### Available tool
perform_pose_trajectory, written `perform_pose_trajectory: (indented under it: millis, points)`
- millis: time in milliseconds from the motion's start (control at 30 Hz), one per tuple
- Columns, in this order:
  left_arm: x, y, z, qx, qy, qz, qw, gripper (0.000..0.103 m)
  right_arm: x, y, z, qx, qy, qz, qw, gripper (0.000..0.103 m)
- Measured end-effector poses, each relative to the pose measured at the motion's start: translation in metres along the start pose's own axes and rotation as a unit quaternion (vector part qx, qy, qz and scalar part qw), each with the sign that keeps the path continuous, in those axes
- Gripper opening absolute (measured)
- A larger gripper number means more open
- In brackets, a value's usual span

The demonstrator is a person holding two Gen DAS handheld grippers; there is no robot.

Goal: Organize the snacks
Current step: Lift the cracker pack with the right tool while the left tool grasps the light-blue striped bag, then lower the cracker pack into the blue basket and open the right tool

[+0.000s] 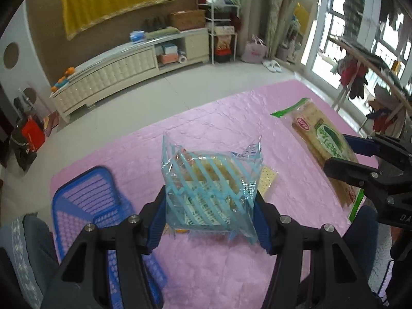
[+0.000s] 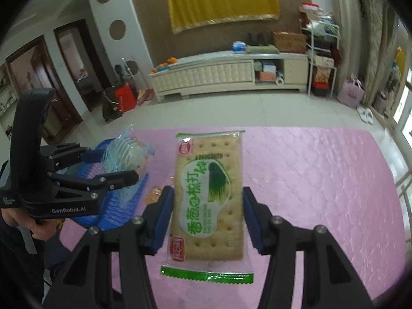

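Each hand-held gripper is closed on a snack above the pink surface: the left hand-held gripper pinches a blue-striped cracker packet, the right hand-held gripper a green scallion soda-cracker pack by its long edges. Both look light, crinkly and brittle, so a gentle edge hold suits them. A blue basket lies left of the left one.

Both grippers tilt downward above the pink tablecloth — the left gripper clamped on a blue-striped packet. The right gripper pinches a green-edged cracker pack — a hand grips the left handle.
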State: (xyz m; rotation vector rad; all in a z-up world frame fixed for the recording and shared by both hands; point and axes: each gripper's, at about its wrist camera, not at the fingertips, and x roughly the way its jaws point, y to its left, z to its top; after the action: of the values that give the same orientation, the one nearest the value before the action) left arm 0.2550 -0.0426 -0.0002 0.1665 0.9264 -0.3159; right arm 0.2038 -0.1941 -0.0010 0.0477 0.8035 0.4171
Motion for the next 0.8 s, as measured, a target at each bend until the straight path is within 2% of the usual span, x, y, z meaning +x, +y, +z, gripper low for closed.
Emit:
perform_pose_trajectory:
  millis: [200,367,667,800]
  points:
    - [-0.039,0.032,-0.027,-0.032,-0.026,0.008,0.9991,0.057,0.003,0.048,0.006,-0.022,-0.007,0.017,1.0,0.057]
    - [-0.067,0.068,-0.054,-0.063,-0.03,0.027,0.9972,0.057,0.018,0.088,0.008,-0.041,0.0,0.04,0.998,0.057]
    - [-0.074,0.134,-0.072,-0.125,-0.029,0.051,0.9904,0.057,0.056,0.147,0.017,-0.087,0.035,0.057,0.994,0.057]
    - [-0.064,0.157,-0.076,-0.138,-0.027,0.054,0.9887,0.057,0.079,0.164,0.026,-0.081,0.055,0.077,0.992,0.057]
